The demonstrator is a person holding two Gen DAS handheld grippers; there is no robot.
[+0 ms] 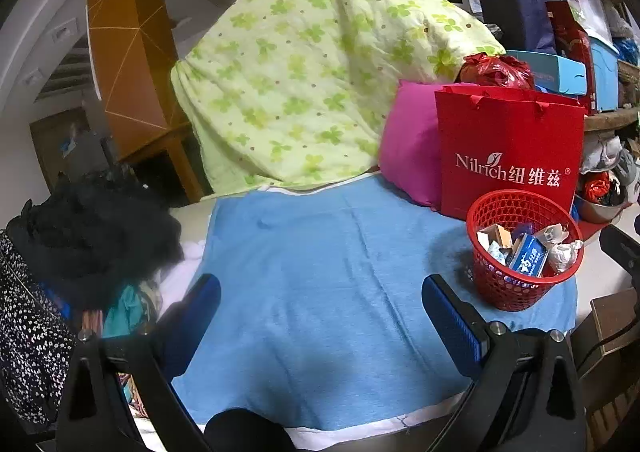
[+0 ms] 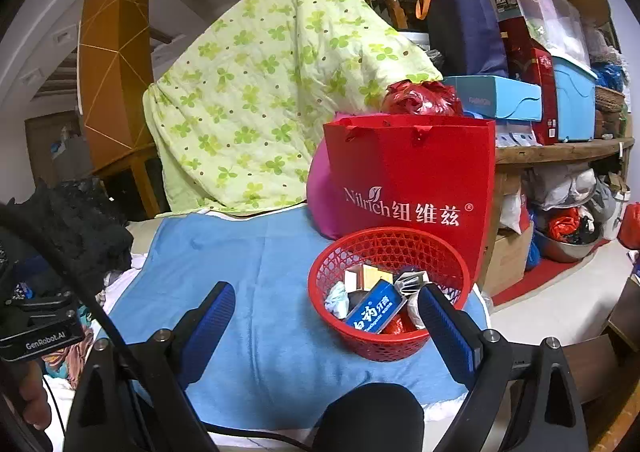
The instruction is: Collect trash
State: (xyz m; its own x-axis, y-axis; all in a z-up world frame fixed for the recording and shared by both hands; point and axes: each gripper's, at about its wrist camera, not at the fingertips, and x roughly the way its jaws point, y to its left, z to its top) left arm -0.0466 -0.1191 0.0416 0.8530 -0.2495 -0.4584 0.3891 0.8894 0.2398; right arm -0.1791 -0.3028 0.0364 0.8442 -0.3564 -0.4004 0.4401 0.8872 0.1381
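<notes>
The red basket [image 2: 388, 294] sits right of centre in the right wrist view, on the blue towel [image 2: 256, 292], touching the red bag [image 2: 412, 176] behind it. It already holds trash: a blue carton [image 2: 374, 310], crumpled tissue [image 2: 336, 300] and small boxes. Both the left claw [image 1: 320, 316] and the right claw [image 2: 326, 326] are released and empty. The scraps look light and crushable; the thin mesh basket would probably flex, so take it by the rim.

Both wrist views angled down, close over blue towel [image 1: 320, 272], sharing red basket [image 2: 384, 348]
</notes>
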